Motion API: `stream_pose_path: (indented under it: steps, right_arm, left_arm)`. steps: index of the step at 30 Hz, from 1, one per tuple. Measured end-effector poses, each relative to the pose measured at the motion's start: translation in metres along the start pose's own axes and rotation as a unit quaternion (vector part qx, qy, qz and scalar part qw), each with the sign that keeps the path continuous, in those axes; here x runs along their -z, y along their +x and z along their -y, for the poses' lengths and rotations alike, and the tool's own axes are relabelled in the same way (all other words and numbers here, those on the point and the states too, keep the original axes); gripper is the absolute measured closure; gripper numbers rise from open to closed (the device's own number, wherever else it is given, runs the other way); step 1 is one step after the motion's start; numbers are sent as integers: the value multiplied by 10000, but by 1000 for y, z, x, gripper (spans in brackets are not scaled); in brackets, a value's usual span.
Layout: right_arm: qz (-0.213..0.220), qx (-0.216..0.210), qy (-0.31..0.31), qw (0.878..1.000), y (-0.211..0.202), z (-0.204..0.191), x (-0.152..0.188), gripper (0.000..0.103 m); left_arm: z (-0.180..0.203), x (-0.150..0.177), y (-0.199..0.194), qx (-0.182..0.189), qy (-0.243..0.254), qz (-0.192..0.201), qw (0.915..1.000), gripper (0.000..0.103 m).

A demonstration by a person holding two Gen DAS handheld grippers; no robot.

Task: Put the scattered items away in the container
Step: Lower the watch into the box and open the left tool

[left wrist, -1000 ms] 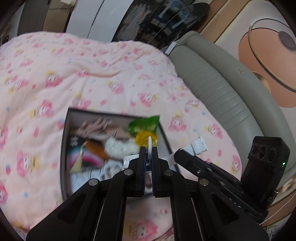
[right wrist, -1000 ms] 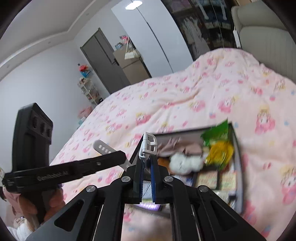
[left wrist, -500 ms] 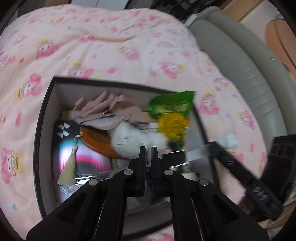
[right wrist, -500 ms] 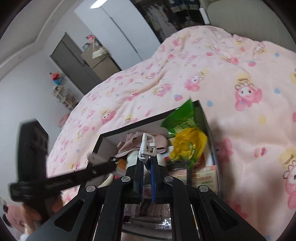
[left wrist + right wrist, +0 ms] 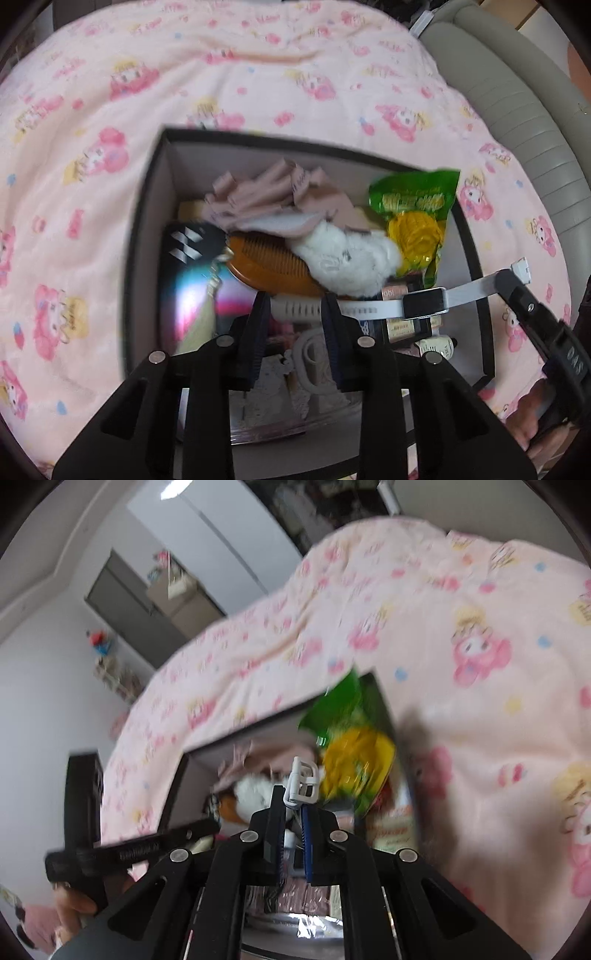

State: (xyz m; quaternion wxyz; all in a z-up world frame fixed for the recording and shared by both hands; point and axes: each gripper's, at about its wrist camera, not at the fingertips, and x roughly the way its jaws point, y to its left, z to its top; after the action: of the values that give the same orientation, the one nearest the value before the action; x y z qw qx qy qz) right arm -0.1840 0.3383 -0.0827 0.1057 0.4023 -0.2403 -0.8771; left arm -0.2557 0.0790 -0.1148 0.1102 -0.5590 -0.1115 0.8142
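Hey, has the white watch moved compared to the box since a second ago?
Yes. The white watch has come down over the box, hanging above its contents; right gripper pinches its buckle end.

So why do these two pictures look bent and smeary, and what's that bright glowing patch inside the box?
Left wrist view: the fisheye lens curves the box edges, and glare flares off a shiny iridescent item. Right wrist view: motion blur smears the green and yellow snack bag and the pink blanket, while the white watch buckle stays fairly crisp.
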Motion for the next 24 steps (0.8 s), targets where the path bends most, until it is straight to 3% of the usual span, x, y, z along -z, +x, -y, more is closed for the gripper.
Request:
stream_pose_path:
  steps: [3, 5, 7, 10, 13, 17, 21, 24]
  right_arm:
    - [57, 202, 137, 9997, -7, 9, 0, 90]
    - [97, 261, 212, 9994, -11, 12, 0, 88]
    - [222, 276, 190, 9992, -17, 11, -4, 86]
    - [412, 348, 93, 9985, -25, 7, -6, 86]
    - [199, 230, -92, 9995, -17, 0, -5, 85]
    - [-181, 311, -274, 9990, -2, -7, 2, 85]
    - [224, 533, 47, 9983, -16, 10, -6, 85]
    - [561, 683, 348, 9955, -29, 30, -16, 85]
  left_arm:
    - [-6, 2, -17, -54, -112, 351, 9993, 75]
    - [-5, 2, -19, 66, -11, 350, 9994, 75]
    - [8, 8, -14, 178, 393, 162, 9989, 75]
    - [35, 22, 0, 66, 1059, -150, 9942, 75]
    - [57, 28, 17, 4, 1345, -325, 9904, 75]
    - [76, 23, 45, 233, 1284, -590, 9897, 77]
    - [95, 17, 59, 217, 1340, -619, 9888, 83]
    - [96, 11, 69, -147, 1209, -704, 9901, 93]
